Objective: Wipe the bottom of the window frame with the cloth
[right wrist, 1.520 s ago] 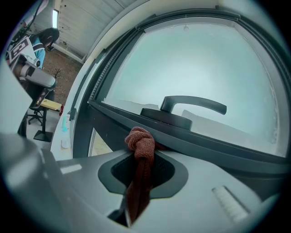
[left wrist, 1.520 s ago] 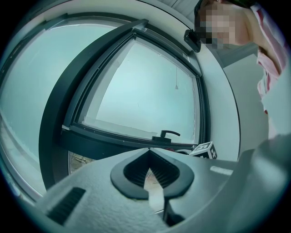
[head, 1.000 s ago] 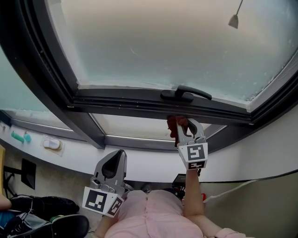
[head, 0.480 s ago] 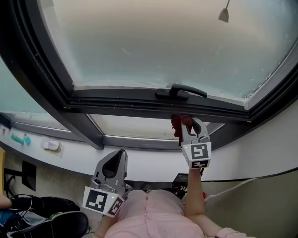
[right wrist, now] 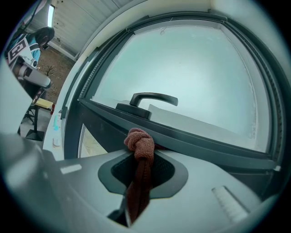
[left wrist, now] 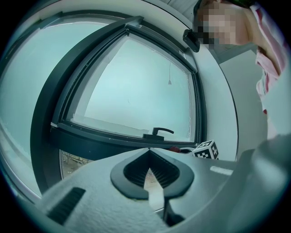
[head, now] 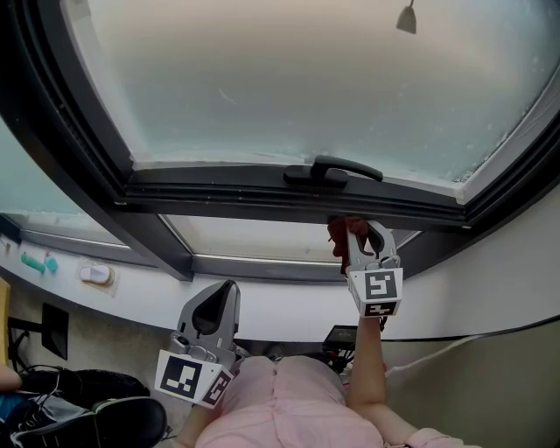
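Observation:
A reddish-brown cloth (right wrist: 139,144) is bunched between the jaws of my right gripper (head: 357,231), which is shut on it. The cloth (head: 339,231) presses against the dark bottom rail of the window frame (head: 262,201), just right of and below the black window handle (head: 334,170). In the right gripper view the handle (right wrist: 149,100) sits directly above the cloth's knotted tip. My left gripper (head: 213,308) hangs low near the person's body, away from the frame, its jaws shut with nothing between them. From the left gripper view the frame (left wrist: 104,139) lies ahead.
Frosted glass (head: 289,79) fills the upper sash, with a small pull (head: 407,19) hanging at top right. A white sill (head: 262,306) runs below the lower pane. A dark vertical mullion (head: 96,166) slants at left. Dark shoes (head: 96,402) lie on the floor at bottom left.
My right gripper has slid rightward along the bottom rail with the cloth. The left gripper has stayed in place.

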### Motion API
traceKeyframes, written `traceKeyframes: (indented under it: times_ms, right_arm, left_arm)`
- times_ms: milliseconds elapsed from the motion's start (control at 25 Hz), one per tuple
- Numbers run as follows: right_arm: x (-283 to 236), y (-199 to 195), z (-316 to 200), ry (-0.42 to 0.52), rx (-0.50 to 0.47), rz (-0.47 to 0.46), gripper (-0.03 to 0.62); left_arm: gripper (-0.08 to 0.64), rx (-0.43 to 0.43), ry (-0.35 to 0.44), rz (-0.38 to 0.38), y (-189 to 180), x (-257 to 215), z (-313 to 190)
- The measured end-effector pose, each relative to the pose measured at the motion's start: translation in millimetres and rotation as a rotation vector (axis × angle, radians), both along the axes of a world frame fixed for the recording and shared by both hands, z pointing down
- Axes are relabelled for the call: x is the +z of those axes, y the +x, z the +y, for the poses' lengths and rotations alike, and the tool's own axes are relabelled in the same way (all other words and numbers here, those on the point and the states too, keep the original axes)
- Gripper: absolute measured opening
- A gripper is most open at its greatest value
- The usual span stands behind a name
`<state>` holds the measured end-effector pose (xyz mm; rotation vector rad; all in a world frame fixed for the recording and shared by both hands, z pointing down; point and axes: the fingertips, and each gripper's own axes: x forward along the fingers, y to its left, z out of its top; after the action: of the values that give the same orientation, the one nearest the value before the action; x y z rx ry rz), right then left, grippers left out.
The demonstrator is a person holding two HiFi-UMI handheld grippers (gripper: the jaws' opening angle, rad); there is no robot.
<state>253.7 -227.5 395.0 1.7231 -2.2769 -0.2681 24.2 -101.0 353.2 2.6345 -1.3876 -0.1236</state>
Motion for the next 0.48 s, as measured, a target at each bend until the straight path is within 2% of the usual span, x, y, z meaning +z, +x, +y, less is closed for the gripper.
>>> traceKeyframes:
  times_ms: [480]
  right_arm:
    - [2.6,46.9,4.5,-0.002,0.085,-0.015,0.063]
  left_arm:
    - [-0.002,0.011,0.002,-0.006,15.6,1.7,-1.7]
